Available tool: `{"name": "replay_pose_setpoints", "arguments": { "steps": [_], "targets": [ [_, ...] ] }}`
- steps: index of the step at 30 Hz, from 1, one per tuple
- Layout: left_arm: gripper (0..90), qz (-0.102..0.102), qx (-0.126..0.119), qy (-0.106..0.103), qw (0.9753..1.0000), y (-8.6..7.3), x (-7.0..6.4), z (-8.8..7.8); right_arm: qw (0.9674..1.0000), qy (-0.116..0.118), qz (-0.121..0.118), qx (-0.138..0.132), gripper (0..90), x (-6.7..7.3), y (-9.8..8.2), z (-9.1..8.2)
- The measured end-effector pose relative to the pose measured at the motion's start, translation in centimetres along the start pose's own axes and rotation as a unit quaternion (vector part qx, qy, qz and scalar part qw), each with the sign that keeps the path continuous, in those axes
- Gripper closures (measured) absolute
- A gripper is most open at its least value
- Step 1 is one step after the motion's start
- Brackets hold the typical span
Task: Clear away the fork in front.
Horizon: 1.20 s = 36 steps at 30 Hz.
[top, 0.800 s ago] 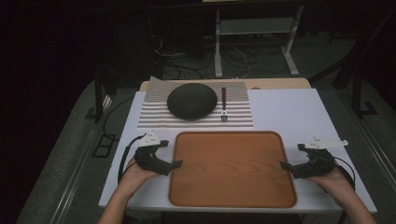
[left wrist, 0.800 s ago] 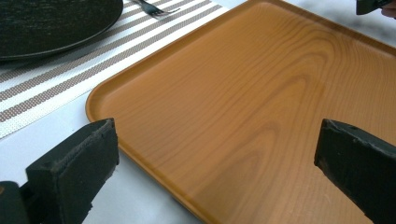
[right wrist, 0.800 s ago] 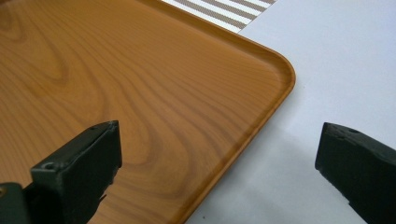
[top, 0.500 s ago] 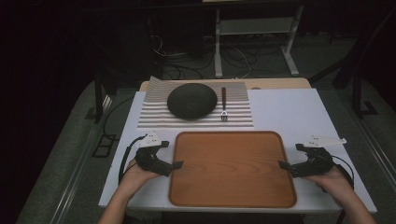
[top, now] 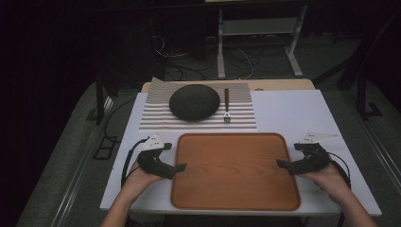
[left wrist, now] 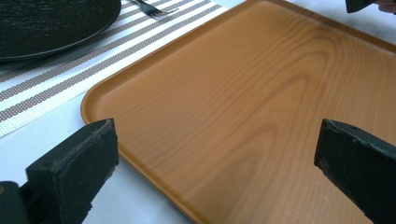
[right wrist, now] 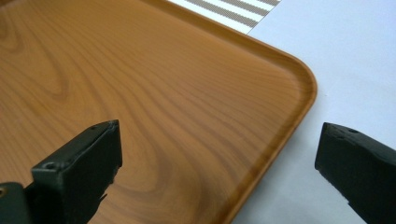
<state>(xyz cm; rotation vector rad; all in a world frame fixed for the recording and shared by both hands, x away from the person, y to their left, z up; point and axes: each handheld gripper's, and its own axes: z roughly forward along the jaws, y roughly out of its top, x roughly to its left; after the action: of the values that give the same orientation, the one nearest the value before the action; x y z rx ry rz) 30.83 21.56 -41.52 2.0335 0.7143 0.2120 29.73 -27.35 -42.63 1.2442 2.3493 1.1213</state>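
A brown wooden tray (top: 235, 189) lies at the near middle of the white table. My left gripper (top: 176, 157) sits at the tray's left edge, held in a hand, its jaws wide apart. In the left gripper view the open gripper (left wrist: 217, 140) straddles the tray's (left wrist: 261, 93) near-left rim with nothing pressed between the pads. My right gripper (top: 287, 155) rests at the tray's right edge, also open. In the right gripper view the gripper (right wrist: 219, 140) spans the tray's (right wrist: 140, 84) rounded corner rim.
Behind the tray, a striped placemat (top: 156, 118) carries a dark round dish (top: 194, 101) and a fork (top: 226, 106) to its right. White tabletop (top: 298, 111) stretches right of the mat. Table legs and cables stand on the dark floor beyond.
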Motion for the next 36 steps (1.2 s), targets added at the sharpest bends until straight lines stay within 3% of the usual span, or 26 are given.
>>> {"name": "replay_pose_setpoints", "arguments": {
  "steps": [17, 25, 36],
  "targets": [
    [0.0, 0.001, 0.000, 0.005, 1.0000, -0.4, 0.3, -0.3, 0.9998, 0.012, 0.001, 0.018, 1.3, 0.0, 2.4, 2.0],
    [0.0, -0.005, -0.004, 0.009, 0.9999, -0.3, 0.0, -0.4, 0.9995, 0.015, -0.011, 0.024, 1.4, 0.2, 3.5, 3.0],
    [0.0, -0.008, -0.008, 0.010, 0.9999, -0.3, 0.1, -0.4, 0.9996, 0.019, -0.008, 0.021, 1.4, -0.1, 5.5, 3.9]
  ]
}}
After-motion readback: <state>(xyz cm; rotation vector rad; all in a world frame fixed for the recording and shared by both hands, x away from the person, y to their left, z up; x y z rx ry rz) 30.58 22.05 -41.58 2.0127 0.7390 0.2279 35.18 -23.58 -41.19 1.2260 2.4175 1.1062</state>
